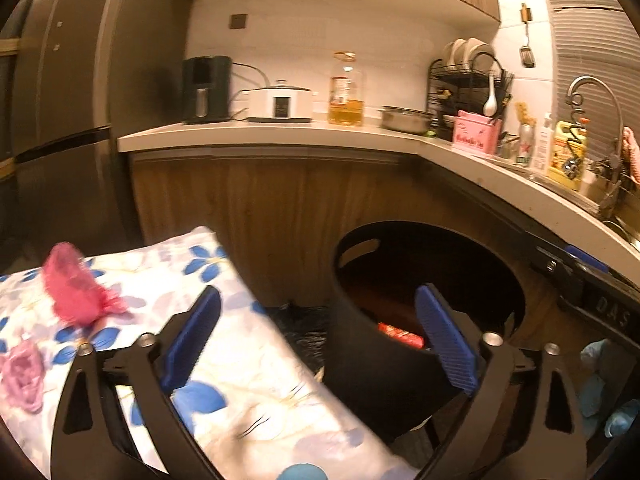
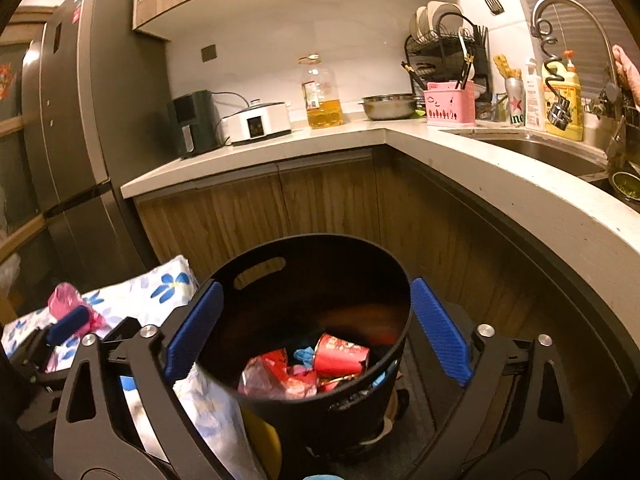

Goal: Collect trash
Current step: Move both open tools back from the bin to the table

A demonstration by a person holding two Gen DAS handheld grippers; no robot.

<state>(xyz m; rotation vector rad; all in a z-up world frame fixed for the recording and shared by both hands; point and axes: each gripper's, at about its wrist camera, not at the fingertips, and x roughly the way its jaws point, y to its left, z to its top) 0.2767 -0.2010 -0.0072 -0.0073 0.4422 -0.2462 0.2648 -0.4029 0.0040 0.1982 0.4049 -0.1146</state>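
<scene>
The left tongs (image 1: 316,344) stood spread wide, their blue ribbed pads (image 1: 446,340) clear of everything, with nothing between them. Their left pad hung over a white cloth printed with blue flowers (image 1: 248,360), and their right pad sat in front of the round black plastic bin (image 1: 360,360). A crumpled pink scrap of trash (image 1: 74,290) lay on the flowered cloth to the left of the tongs, apart from them (motion blur softened its outline).

The right tongs (image 2: 316,334) were likewise spread wide and gripped nothing; the rim of the black bin (image 2: 312,240) lay between their two blue pads (image 2: 438,332), though whether the pads touched its wall could not be told. Inside the bin lay the collected trash: red printed wrappers (image 2: 338,356), a pinkish crinkled bag (image 2: 264,380) and a bit of blue (image 2: 304,354). In the right wrist view the left tongs showed at the far left, just beside the pink scrap on the cloth.

Beyond the bin stood wood-grain cabinet doors (image 2: 320,204) under a pale L-shaped desk (image 2: 500,168). On the desk were a black air fryer (image 2: 192,124), a white cooker (image 2: 258,122), a clear bottle of yellow oil (image 2: 322,94), a steel bowl (image 2: 390,106), a pink caddy (image 2: 450,106) and a black dish rack (image 2: 444,48). A steel sink with a curved tap (image 2: 560,12) sat at the right, and a dark tall fridge (image 2: 76,120) at the left.
</scene>
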